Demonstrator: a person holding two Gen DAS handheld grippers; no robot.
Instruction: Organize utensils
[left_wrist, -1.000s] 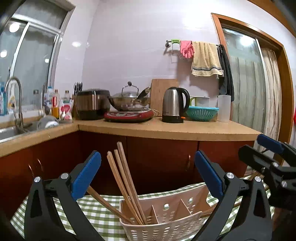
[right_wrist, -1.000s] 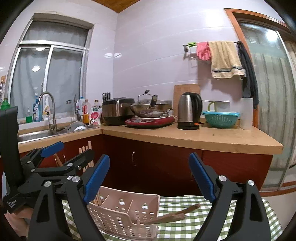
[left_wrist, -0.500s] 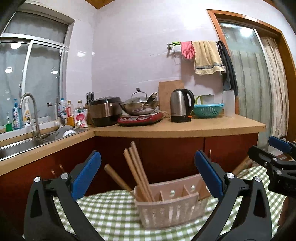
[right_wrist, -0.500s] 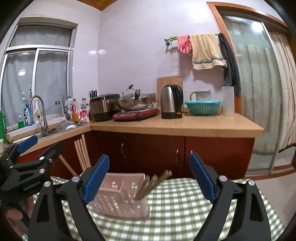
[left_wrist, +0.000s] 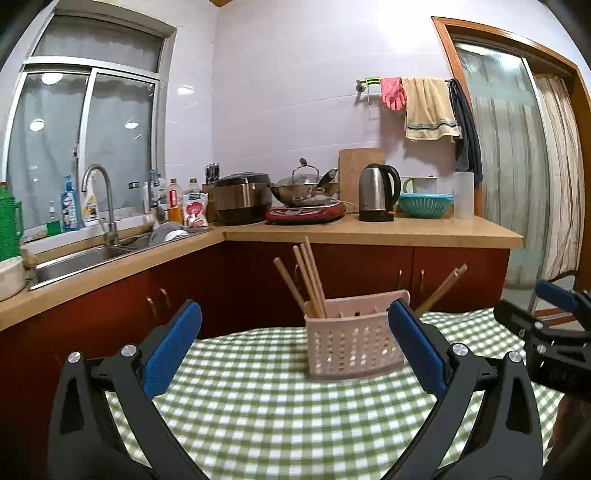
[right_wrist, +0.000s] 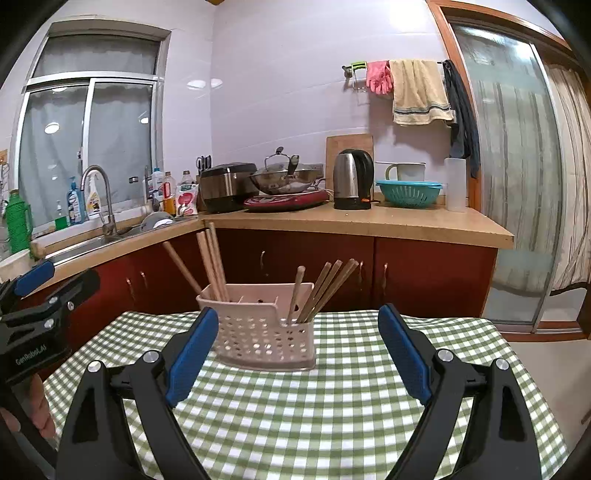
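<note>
A pink perforated utensil holder (left_wrist: 351, 343) stands upright on the green checked tablecloth (left_wrist: 280, 410); it also shows in the right wrist view (right_wrist: 266, 339). Wooden chopsticks (left_wrist: 308, 282) lean in its left compartment and more chopsticks (right_wrist: 325, 288) lean in its right one. My left gripper (left_wrist: 295, 354) is open and empty, back from the holder. My right gripper (right_wrist: 299, 354) is open and empty, also short of the holder. Each gripper shows at the edge of the other's view.
A wooden counter (left_wrist: 369, 232) runs behind the table with a kettle (left_wrist: 376, 192), a wok (left_wrist: 303, 188), a rice cooker (left_wrist: 240, 199) and a teal colander (left_wrist: 424, 205). A sink (left_wrist: 85, 254) is at left. A glass door (right_wrist: 517, 184) is at right.
Both grippers have pulled back and up from the holder. The holder, which lay tilted close under them, now stands upright on the cloth farther away.
</note>
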